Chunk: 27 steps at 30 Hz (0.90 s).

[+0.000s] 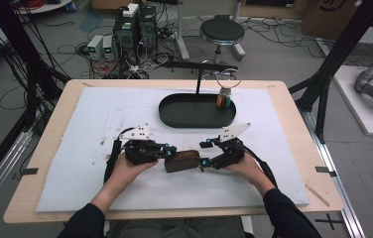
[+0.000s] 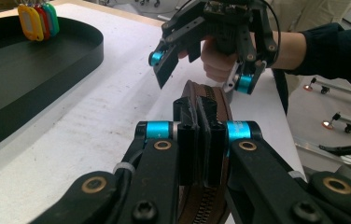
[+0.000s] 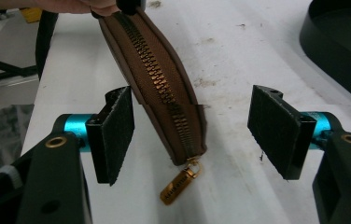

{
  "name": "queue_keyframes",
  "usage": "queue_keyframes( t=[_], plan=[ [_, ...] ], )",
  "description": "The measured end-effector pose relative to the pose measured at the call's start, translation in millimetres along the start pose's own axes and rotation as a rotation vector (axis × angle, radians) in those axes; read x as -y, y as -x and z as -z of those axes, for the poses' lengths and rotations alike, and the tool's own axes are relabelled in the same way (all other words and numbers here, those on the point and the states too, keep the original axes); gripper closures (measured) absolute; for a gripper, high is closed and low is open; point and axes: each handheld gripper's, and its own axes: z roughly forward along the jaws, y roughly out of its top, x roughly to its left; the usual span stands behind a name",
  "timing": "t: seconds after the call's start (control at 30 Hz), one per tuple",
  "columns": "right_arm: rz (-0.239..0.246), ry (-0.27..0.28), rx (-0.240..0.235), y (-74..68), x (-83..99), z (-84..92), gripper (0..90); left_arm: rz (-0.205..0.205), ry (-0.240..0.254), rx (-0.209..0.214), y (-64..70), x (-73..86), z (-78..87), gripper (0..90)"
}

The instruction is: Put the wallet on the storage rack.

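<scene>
High view: I see the brown leather zip pouch [image 1: 181,160] on the white felt mat [image 1: 75,148], near the front middle, between my two grippers. Left gripper [image 1: 168,151] is at the pouch's left end, right gripper [image 1: 202,154] at its right end. Jaw contact is too small to judge from up here. Behind them sits the black oval tray [image 1: 197,111] with a bunch of coloured key tags [image 1: 223,99] at its right end on a wire ring (tag count unreadable).

Left gripper view: left gripper [image 2: 200,140] has its pads pinched tight on the edge of the pouch [image 2: 213,100], zipper side up. The near part of the pouch is hidden under the jaws. Beyond it the right gripper [image 2: 201,70] hangs with jaws spread over the far end; the hand [image 2: 218,58] behind it is partly covered. The tray [image 2: 33,79] is cut off at the left, tags [image 2: 38,21] at the top edge.

Right gripper view: right gripper [image 3: 190,133] jaws are wide apart, one either side of the pouch [image 3: 159,88] end, neither pad touching. The brass zipper pull [image 3: 179,185] dangles from the tip, engraving blurred. The pouch's far end runs out of frame at the top.
</scene>
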Motion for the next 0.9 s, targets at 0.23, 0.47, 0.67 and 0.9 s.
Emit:
queue_keyframes(
  t=[0.23,0.47,0.67,0.9],
  plan=[
    [0.035,-0.041,-0.049,-6.9,-1.1,-14.6,39.6,0.003,0.004,-0.006,-0.5,0.1,-0.2,87.1],
    [0.064,-0.056,-0.054,-6.3,-0.3,-16.1,61.3,-0.019,0.005,-0.023,1.7,-0.8,-0.1,85.5],
    [0.088,-0.067,-0.064,-8.0,-0.7,-14.8,68.4,0.005,0.029,-0.053,1.6,-1.2,8.4,59.5],
    [0.107,-0.065,-0.083,-10.0,-1.5,-13.3,68.9,-0.018,0.038,-0.023,2.9,0.2,19.5,36.8]
  ],
)
